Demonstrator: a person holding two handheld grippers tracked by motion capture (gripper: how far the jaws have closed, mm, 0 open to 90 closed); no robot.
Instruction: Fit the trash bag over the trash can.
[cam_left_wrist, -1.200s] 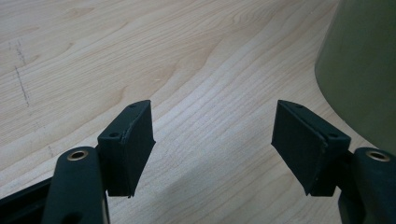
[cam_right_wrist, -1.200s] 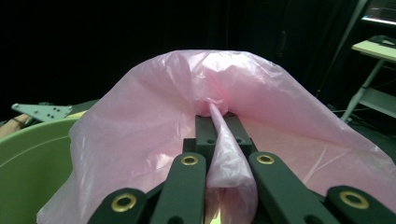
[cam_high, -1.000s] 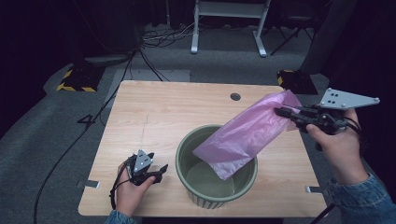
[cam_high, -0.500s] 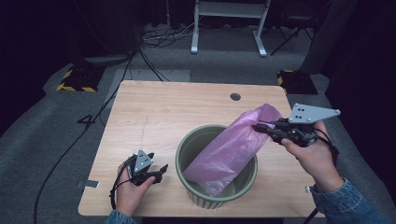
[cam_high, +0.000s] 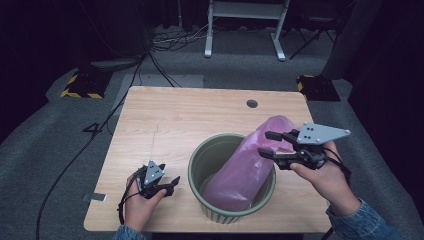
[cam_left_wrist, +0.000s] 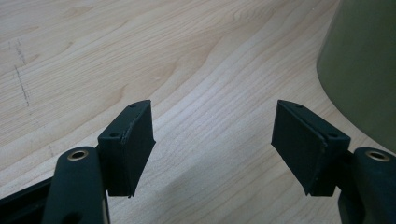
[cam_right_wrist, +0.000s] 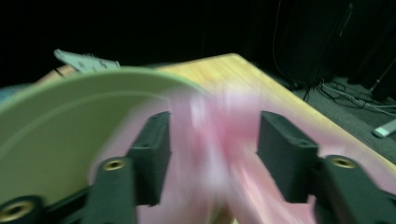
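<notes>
- Up close, the right gripper (cam_high: 268, 143) hovers at the right rim of the bin (cam_high: 198, 176), held in the person's right hand (cam_high: 327, 177); its jaws stand apart, with the top of the pink bag (cam_high: 250, 167) between them
- Its own view is blurred by motion: the right gripper (cam_right_wrist: 214, 154) shows two black jaws with a clear gap, pink film of the bag (cam_right_wrist: 219, 182) lying in that gap, and whether either jaw touches the film cannot be told
- The pink bag leans out of the bin, its lower part down inside and its upper end rising over the bin's right rim
- The bin is round and olive green, and stands on the wooden table (cam_high: 185, 117) near the table's front edge
- Left of the bin, the left gripper (cam_high: 170, 183) rests low at the tabletop in the person's left hand (cam_high: 140, 205), apart from the bin's wall
- In its own view the left gripper (cam_left_wrist: 212, 140) has its jaws wide apart over bare wood with nothing between them, and the bin's green wall (cam_left_wrist: 362, 65) curves past just beside them
- A small dark round hole (cam_high: 252, 103) sits in the table well beyond the bin
</notes>
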